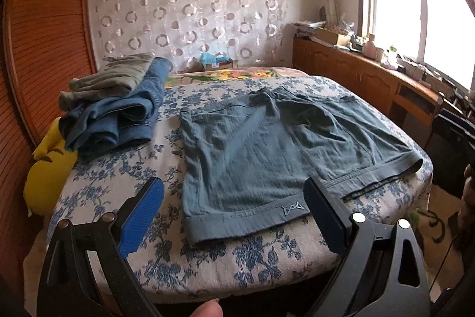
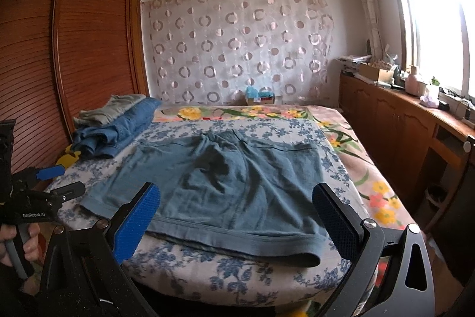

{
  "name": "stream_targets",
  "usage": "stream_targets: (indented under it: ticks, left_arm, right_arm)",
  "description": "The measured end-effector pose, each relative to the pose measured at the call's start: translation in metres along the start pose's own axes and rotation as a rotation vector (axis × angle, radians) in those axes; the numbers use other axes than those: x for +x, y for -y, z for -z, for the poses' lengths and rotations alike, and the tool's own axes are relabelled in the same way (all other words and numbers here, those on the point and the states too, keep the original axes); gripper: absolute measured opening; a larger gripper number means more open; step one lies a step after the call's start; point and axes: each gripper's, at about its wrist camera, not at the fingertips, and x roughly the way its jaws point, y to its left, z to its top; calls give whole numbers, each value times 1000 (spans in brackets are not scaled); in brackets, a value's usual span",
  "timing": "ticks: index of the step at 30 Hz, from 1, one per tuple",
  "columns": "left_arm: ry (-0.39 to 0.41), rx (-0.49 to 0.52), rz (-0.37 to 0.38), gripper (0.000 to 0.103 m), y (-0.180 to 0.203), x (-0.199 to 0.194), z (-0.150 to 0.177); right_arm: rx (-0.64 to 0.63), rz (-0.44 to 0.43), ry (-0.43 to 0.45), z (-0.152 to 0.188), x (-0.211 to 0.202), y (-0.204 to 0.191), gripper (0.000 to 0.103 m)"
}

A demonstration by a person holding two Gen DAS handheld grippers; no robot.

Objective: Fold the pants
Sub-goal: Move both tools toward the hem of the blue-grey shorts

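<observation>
A pair of teal short pants (image 1: 267, 150) lies spread flat on the bed, leg hems toward me, waistband at the far side. In the right wrist view the same pants (image 2: 225, 186) fill the bed's near half. My left gripper (image 1: 234, 192) hangs open just above the near hem of the left leg, touching nothing. My right gripper (image 2: 236, 198) is open too, above the right leg's hem, with nothing between its blue pads (image 2: 136, 225). The left gripper (image 2: 63, 178) also shows at the left edge of the right wrist view, held by a hand.
A pile of folded clothes (image 1: 115, 103), grey on blue denim, sits at the bed's far left. A yellow cushion (image 1: 47, 171) lies by the wooden wardrobe (image 1: 44, 34). The flowered bedspread (image 1: 124, 168) covers the bed. A wooden cabinet (image 1: 365, 79) with clutter runs under the window at right.
</observation>
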Motion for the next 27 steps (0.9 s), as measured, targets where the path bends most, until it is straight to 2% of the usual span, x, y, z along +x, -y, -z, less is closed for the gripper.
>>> stream_targets:
  ticks: [8,13,16,21,24,26,27]
  left_arm:
    - [-51,-19,103,96,-5,26,-10]
    - [-82,-13,128,96,-6,38,-16]
    - [-105,-9,120,96,-7,46,-17]
    - [-131,-15,92,96,-14,50,-9]
    - [-153,-45,103,96,-25,52,-3]
    - [-167,-59,105,91,-31,52,0]
    - [-170,-61,104,85,-33,50,3]
  right_arm:
    - [9,29,-44,-2,18,28,87]
    - [7,43,-97,-11,35,41,74]
    - [21,32,-138,-21,44,48,63]
    - [27,47,-204,-35,58,56,60]
    - [11,63,-231,-39,65,54,60]
    - [9,65,-252,-40,67,52,60]
    - [8,64,-258,-42,68,52,60]
